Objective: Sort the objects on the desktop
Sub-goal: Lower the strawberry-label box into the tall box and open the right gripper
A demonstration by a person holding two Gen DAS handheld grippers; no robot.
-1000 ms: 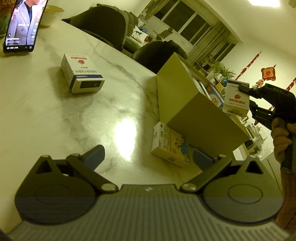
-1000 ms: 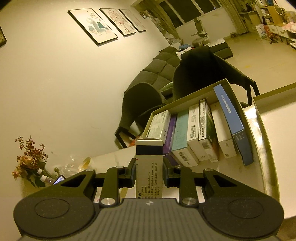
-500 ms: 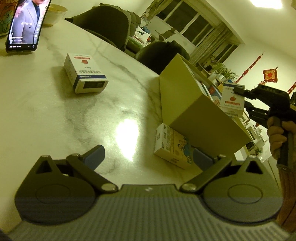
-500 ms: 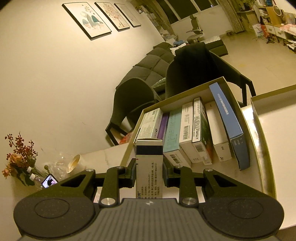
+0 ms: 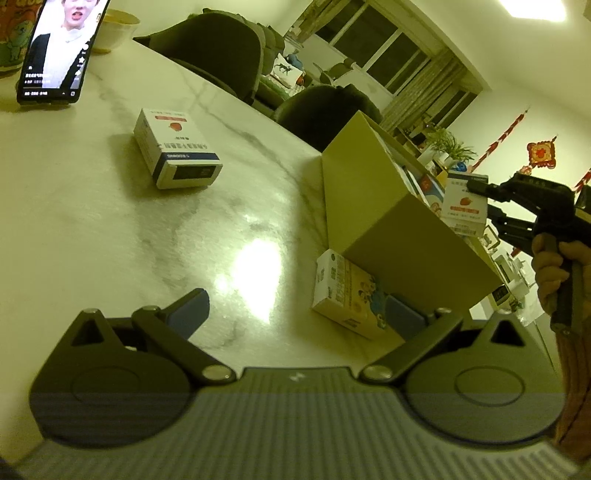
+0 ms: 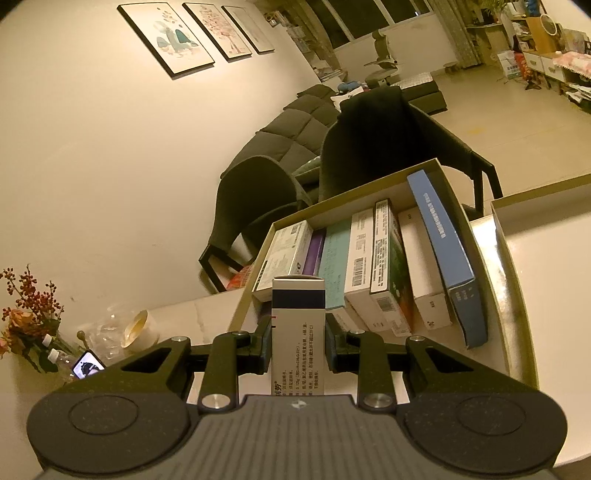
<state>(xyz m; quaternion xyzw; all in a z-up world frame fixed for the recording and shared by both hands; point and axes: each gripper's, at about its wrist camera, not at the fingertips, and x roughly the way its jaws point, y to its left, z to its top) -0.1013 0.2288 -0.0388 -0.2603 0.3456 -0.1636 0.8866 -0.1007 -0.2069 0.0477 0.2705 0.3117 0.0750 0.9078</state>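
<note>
My right gripper [image 6: 298, 345] is shut on a white medicine box [image 6: 298, 332] with a dark band, held above the near left corner of the tan storage box [image 6: 354, 186]. That storage box holds several cartons standing in a row. In the left wrist view the same held medicine box [image 5: 464, 206] hangs over the storage box [image 5: 376, 206], gripped by the right gripper [image 5: 476, 188] with a hand behind it. My left gripper [image 5: 295, 314] stands open low over the marble table [image 5: 92, 229]. A yellow cartoon carton [image 5: 347, 295] lies by its right finger. A white and blue box [image 5: 173, 157] lies farther left.
A phone [image 5: 59, 48] playing video leans at the table's far left, beside a bowl [image 5: 116, 24]. Dark chairs [image 6: 388, 136] stand behind the table. A flower vase [image 6: 29, 325] and tape roll [image 6: 138, 328] sit at the far end. A second open box [image 6: 546, 236] lies right.
The right gripper with the medicine box has shifted slightly over the storage box, which now sits lower and more central in its view. The left gripper has stayed put.
</note>
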